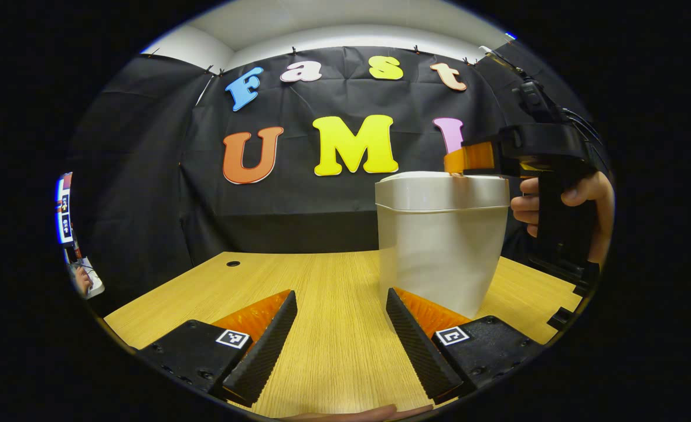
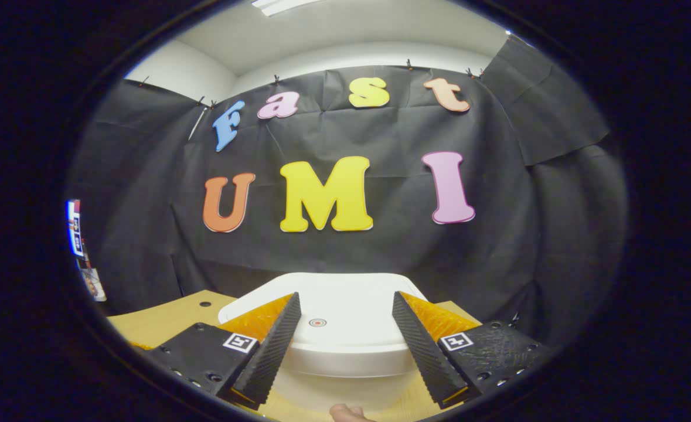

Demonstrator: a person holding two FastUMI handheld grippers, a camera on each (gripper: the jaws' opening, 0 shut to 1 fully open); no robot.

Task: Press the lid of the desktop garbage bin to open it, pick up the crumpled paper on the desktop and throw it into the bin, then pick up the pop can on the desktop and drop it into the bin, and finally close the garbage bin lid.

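While your right gripper [image 2: 343, 328] hangs above the one white bin [image 1: 442, 240], its two fingers [image 2: 275, 340] stand wide apart and hold nothing. Seen in the right gripper view, the bin's lid [image 2: 327, 319] lies shut and flat beneath those fingers, and one small round red mark [image 2: 317, 322] sits on it between them. From these pictures you cannot tell whether a fingertip touches the lid or only hovers just over it.

Seen from the left gripper view, that same right gripper [image 1: 468, 158] reaches in from the right at the level of the bin's top rim, and your one hand [image 1: 562, 205] grips its black handle just beside the bin. How its fingers stand cannot be judged from that side-on angle.

Your left gripper [image 1: 340, 328] sits low over the wooden table [image 1: 298, 287], its two fingers [image 1: 263, 346] also spread wide and empty. The bin stands upright on the table to the right of centre, close ahead of the left gripper's right-hand finger, with the base of the bin hidden behind that finger. One small dark round hole [image 1: 233, 264] shows in the tabletop at the far left, near the black cloth wall [image 1: 146, 176]. At the far left edge, one bright screen [image 1: 64, 208] glows beyond the cloth.
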